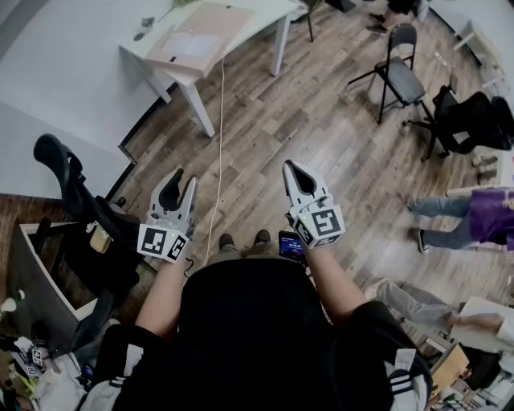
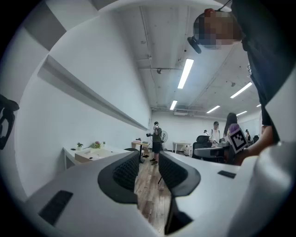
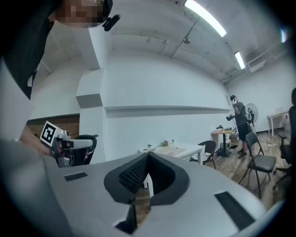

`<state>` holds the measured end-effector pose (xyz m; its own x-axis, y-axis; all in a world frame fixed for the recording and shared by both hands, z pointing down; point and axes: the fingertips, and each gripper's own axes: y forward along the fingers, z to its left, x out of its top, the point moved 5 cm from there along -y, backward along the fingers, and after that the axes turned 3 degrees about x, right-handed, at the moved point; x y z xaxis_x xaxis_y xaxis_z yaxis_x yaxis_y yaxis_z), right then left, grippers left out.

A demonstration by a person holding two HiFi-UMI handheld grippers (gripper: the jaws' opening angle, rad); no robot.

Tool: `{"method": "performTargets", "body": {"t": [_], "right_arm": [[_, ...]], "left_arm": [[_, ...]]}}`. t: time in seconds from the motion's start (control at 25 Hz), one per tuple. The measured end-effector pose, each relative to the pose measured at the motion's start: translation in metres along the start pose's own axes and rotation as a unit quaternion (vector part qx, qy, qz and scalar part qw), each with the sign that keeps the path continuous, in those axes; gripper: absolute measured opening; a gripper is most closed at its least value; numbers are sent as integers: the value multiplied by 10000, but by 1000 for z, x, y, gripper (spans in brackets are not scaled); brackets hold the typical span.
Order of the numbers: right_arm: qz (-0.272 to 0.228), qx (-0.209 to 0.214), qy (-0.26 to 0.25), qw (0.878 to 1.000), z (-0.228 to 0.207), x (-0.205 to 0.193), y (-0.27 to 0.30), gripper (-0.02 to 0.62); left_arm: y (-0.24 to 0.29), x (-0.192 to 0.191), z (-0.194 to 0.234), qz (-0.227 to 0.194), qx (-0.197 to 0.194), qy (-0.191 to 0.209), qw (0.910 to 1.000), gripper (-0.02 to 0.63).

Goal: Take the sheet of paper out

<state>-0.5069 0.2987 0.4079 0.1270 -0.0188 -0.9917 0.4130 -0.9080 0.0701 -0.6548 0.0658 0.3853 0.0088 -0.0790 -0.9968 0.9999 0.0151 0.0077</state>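
Two grippers: left gripper (image 1: 183, 180), right gripper (image 1: 289, 168); one white table (image 1: 267, 14)

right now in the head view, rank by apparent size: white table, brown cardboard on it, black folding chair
1. white table, clearly the largest
2. brown cardboard and black folding chair: they look about alike, so I won't rank them

white left gripper (image 1: 183, 178), white table (image 1: 269, 14), brown plank floor (image 1: 321, 120).
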Motion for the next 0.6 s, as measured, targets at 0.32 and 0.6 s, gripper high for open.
{"method": "performTargets", "body": {"t": [0.32,0.6], "right_arm": [[-39,-192,-121,9997,23,1,-24,11],[-73,-322,-143,9994,22,4,-37,11]], "left_arm": [[-26,7,6,-5,-182,98,9998,115],[-28,9,-3,-39,-299,134,9995,115]]}}
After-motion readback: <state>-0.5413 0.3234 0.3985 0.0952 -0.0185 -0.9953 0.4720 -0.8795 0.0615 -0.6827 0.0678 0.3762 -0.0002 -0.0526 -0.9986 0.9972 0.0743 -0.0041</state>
